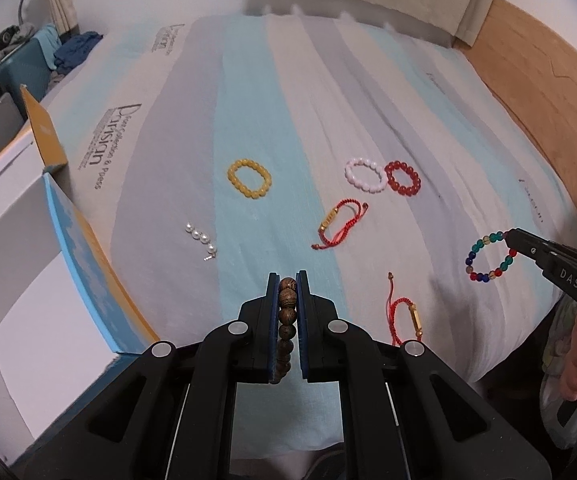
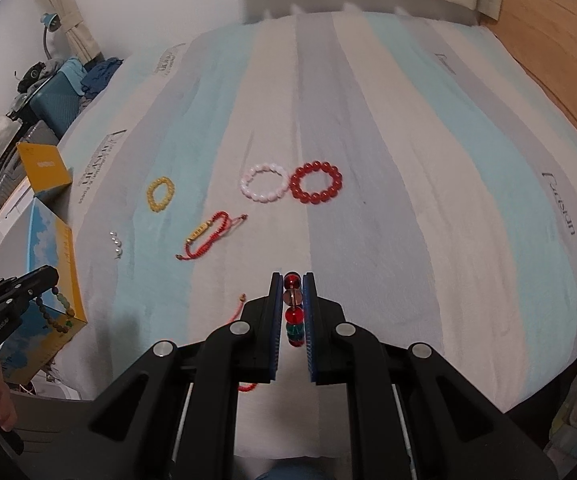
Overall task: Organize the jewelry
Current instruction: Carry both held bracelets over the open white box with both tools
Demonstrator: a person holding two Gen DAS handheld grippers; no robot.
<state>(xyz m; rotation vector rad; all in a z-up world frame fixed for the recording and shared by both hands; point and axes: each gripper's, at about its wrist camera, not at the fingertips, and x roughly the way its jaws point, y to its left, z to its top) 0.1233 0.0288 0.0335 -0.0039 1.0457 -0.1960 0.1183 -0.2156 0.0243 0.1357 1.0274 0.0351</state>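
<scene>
Wooden beads clamped in left hand-held gripper; right hand-held gripper clamps multicoloured bracelet, whole only from left.

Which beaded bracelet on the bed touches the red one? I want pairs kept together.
The pink-white bracelet: its beads meet the red bracelet side by side. The yellow bracelet lies apart, off to the left.

Dim, even indoor light, perhaps overhead; soft focus, fisheye-bent edges.
</scene>
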